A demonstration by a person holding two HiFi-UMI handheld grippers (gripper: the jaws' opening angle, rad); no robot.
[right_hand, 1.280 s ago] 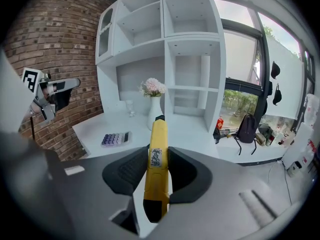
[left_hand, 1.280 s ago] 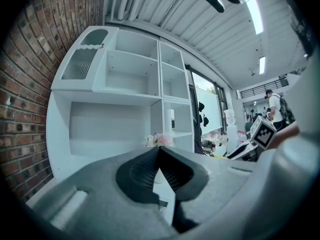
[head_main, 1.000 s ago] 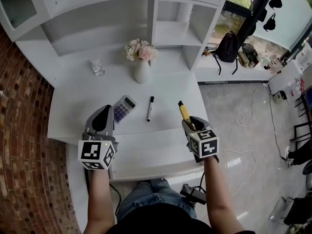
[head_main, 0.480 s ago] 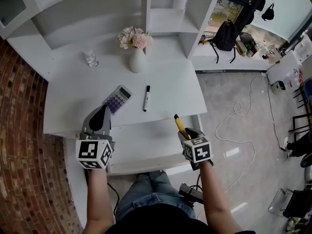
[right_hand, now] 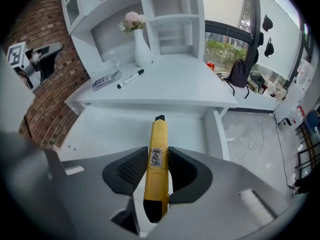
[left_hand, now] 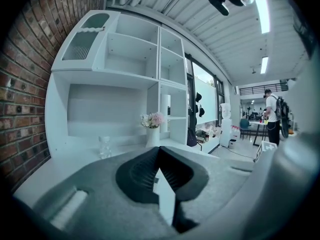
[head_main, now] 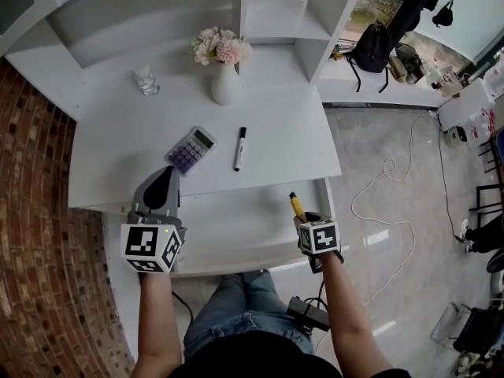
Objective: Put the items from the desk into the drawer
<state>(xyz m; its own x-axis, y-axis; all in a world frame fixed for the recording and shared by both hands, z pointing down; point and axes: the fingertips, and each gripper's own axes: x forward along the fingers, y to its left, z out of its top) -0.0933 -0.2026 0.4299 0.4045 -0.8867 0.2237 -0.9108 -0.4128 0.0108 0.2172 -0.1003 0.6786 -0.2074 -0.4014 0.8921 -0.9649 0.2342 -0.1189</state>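
My right gripper (right_hand: 157, 165) (head_main: 303, 215) is shut on a yellow utility knife (right_hand: 156, 163) (head_main: 297, 205), held over the right part of the open white drawer (head_main: 236, 227) (right_hand: 120, 129). My left gripper (head_main: 161, 186) (left_hand: 159, 169) is shut with nothing in it, at the drawer's left front corner below the desk edge. On the white desk (head_main: 134, 148) a purple calculator (head_main: 190, 150) (right_hand: 104, 79) and a black-and-white marker (head_main: 239, 148) (right_hand: 131, 78) lie side by side.
A white vase of pink flowers (head_main: 224, 65) (left_hand: 152, 129) and a small glass (head_main: 146, 79) (left_hand: 104, 146) stand at the desk's back under white shelves (head_main: 276, 10). A brick wall (head_main: 35, 235) runs along the left. Cables (head_main: 386, 195) lie on the floor at right.
My right gripper has carried the yellow knife back from the desk edge to above the drawer. My left gripper has stayed at the drawer's left front.
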